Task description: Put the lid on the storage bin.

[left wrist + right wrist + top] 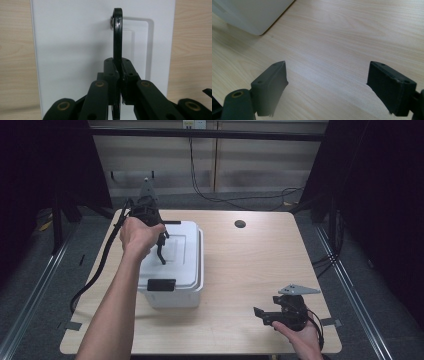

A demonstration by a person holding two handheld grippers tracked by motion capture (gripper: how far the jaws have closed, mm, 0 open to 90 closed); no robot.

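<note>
Over the far left part of the bench [250, 270], the left tool [161, 242] is clamped on the black handle [117, 37] of the white lidded box [185, 270]. In the left gripper view the 2 jaws sit pressed together with the thin handle bar pinched between them, and the handle stands raised on edge from the lid, running straight ahead from the jaws to its metal pivot at the far end. So the handle's long axis lines up with the tool's own axis, and any lift, I'd judge, has to go up and away from the lid rather than sideways.

The right tool [270, 315] rests low at the near right corner, well apart from the box, jaws spread wide over bare wood with nothing between them. A corner of the box [249, 15] shows at the top left of its view.

A black latch [161, 284] sits on the box's near edge; whether it's fastened is hard to make out. The handle's other pivot is hidden behind the jaws.
</note>
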